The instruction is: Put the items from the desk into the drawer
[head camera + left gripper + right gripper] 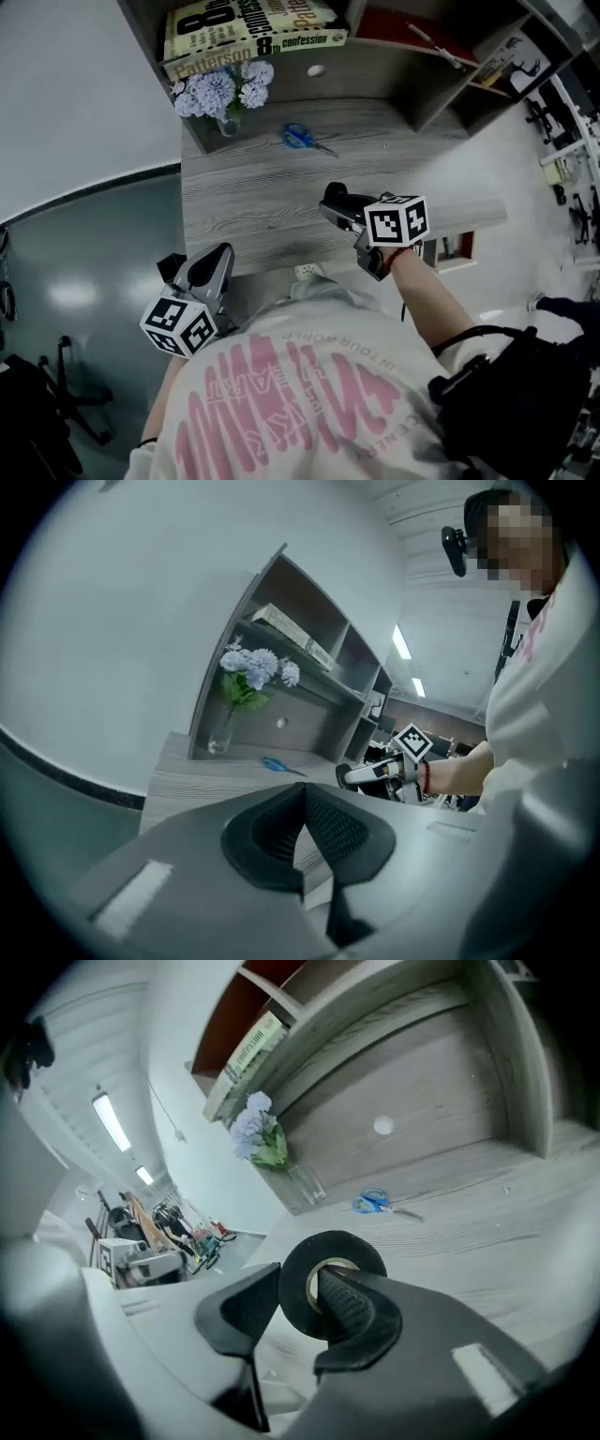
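Note:
A black tape roll [330,1282] is gripped by my right gripper [295,1302], one finger passing through its hole and the other pressing its outer rim. In the head view this gripper [334,201] hovers over the grey wooden desk [244,211] at its right middle, the tape roll [335,194] at its tip. Blue scissors [302,137] lie farther back on the desk, also visible from the right gripper view as blue scissors [379,1204]. My left gripper [214,266] stays at the desk's front left edge, its pads [281,832] meeting at the tips with nothing between.
A vase of pale blue flowers [221,93] stands at the back left under a shelf holding books [248,33]. Shelf compartments [441,66] rise at the back right. The person's torso in a white shirt [300,394] is close against the desk front.

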Demonstrator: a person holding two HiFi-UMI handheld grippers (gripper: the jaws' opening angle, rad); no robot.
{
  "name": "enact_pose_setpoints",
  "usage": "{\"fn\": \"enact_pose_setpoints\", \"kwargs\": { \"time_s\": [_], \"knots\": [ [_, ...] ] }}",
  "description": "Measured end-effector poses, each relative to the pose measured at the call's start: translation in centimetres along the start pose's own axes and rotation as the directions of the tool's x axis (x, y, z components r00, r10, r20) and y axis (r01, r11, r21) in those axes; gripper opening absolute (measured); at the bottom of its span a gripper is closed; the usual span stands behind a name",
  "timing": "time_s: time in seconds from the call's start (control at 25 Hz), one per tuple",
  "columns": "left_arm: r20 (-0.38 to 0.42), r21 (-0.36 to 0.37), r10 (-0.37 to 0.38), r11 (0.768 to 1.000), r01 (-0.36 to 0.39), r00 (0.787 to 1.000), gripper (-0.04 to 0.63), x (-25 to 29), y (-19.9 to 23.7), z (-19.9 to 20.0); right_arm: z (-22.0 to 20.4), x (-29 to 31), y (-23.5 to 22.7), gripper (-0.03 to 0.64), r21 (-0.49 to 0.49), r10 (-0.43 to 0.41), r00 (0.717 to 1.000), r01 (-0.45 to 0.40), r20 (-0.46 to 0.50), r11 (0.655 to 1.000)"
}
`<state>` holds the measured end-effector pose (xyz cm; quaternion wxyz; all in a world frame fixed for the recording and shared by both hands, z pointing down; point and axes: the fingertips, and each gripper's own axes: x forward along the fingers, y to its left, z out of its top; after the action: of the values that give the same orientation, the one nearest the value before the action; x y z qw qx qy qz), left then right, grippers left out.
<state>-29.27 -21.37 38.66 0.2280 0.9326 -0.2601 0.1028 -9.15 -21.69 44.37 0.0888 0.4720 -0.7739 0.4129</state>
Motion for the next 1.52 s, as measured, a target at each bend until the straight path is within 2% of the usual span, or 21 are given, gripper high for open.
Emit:
{"fn": "enact_pose_setpoints", "kwargs": {
  "time_s": [0.16, 0.28, 0.44, 0.6, 0.76, 0.88, 1.04, 1.16, 1.28, 1.52],
  "knots": [
    [-0.034, 0.017, -0.101, 0.995, 0.101, 0.994, 0.018, 2.8, -2.2, -0.5, -0.8, -4.0, 1.7, 0.127, 0.108, 0.013, 0.988, -0.03, 0.154, 0.994],
    [-0.1, 0.041, -0.207, 0.976, 0.212, 0.973, 0.018, 5.5, -5.1, -1.6, -3.1, -7.6, 1.3, 0.127, 0.181, -0.059, 0.972, 0.017, 0.228, 0.983],
    [-0.149, 0.036, -0.358, 0.93, 0.367, 0.922, 0.018, 8.8, -9.8, -2.9, -6.7, -12.3, -0.4, 0.127, 0.237, -0.183, 0.947, 0.12, 0.263, 0.964],
    [-0.207, 0.02, -0.481, 0.868, 0.496, 0.852, 0.018, 10.7, -14.9, -4.8, -9.9, -17.3, -1.0, 0.127, 0.313, -0.288, 0.908, 0.191, 0.304, 0.93],
    [-0.246, 0.015, -0.543, 0.826, 0.564, 0.803, 0.018, 11.4, -18.9, -6.1, -12.1, -21.0, -1.9, 0.127, 0.35, -0.355, 0.879, 0.24, 0.318, 0.906],
    [-0.279, 0.014, -0.561, 0.809, 0.587, 0.779, 0.018, 11.8, -20.6, -7.1, -13.4, -23.1, -3.4, 0.127, 0.385, -0.397, 0.856, 0.262, 0.33, 0.885],
    [-0.328, 0.017, -0.557, 0.804, 0.595, 0.763, 0.018, 12.8, -21.7, -8.6, -14.9, -25.0, -6.2, 0.127, 0.432, -0.43, 0.837, 0.268, 0.338, 0.861],
    [-0.346, 0.018, -0.537, 0.816, 0.578, 0.769, 0.018, 14.1, -22.8, -9.2, -16.2, -26.4, -8.6, 0.127, 0.456, -0.441, 0.838, 0.271, 0.321, 0.847],
    [-0.363, 0.009, -0.515, 0.832, 0.555, 0.777, 0.018, 15.9, -24.6, -9.8, -16.6, -27.9, -10.8, 0.127, 0.467, -0.428, 0.847, 0.254, 0.314, 0.847],
    [-0.418, -0.001, -0.483, 0.847, 0.531, 0.769, 0.018, 18.9, -28.7, -11.1, -18.9, -29.4, -15.6, 0.127, 0.509, -0.378, 0.883, 0.198, 0.277, 0.838]
  ]
}}
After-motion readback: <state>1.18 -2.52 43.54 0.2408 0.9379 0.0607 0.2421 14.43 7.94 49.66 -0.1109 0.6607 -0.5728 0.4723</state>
